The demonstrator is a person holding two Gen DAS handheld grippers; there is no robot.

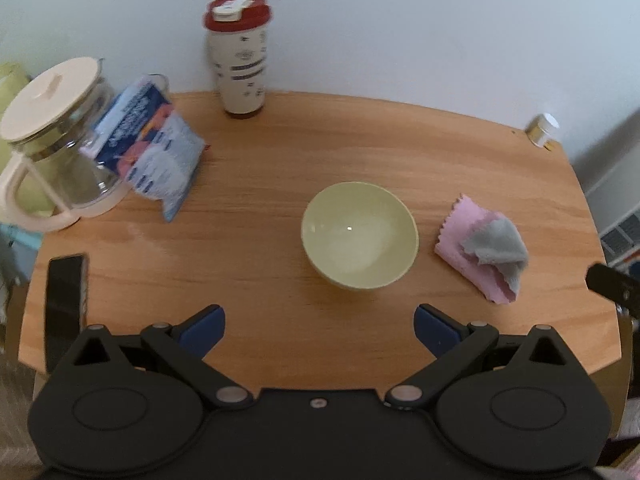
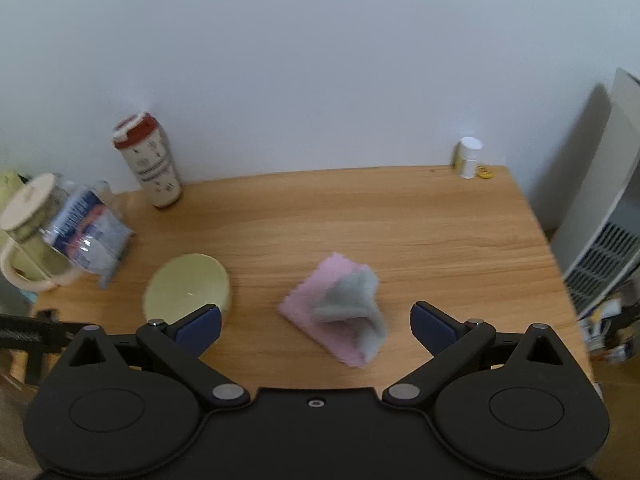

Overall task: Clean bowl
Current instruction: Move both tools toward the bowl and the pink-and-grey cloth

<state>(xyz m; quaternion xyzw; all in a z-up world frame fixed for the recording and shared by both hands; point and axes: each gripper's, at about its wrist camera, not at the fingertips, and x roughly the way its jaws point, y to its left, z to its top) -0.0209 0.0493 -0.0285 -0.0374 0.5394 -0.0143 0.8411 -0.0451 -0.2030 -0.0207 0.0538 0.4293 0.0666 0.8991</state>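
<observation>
A pale green empty bowl (image 1: 359,235) stands upright on the wooden table (image 1: 280,184), just ahead of my left gripper (image 1: 319,330), which is open and empty. A folded pink and grey cloth (image 1: 486,246) lies to the bowl's right. In the right wrist view the cloth (image 2: 340,312) lies just ahead of my right gripper (image 2: 316,326), which is open and empty. The bowl (image 2: 187,290) sits at its left, partly behind the left finger (image 2: 198,330).
A red-lidded tumbler (image 1: 240,56) stands at the back by the wall. A glass jug with a white lid (image 1: 52,140) and a blue packet (image 1: 154,148) are at the left. A dark phone (image 1: 66,300) lies at the front left. A small white jar (image 1: 542,130) is at the back right corner.
</observation>
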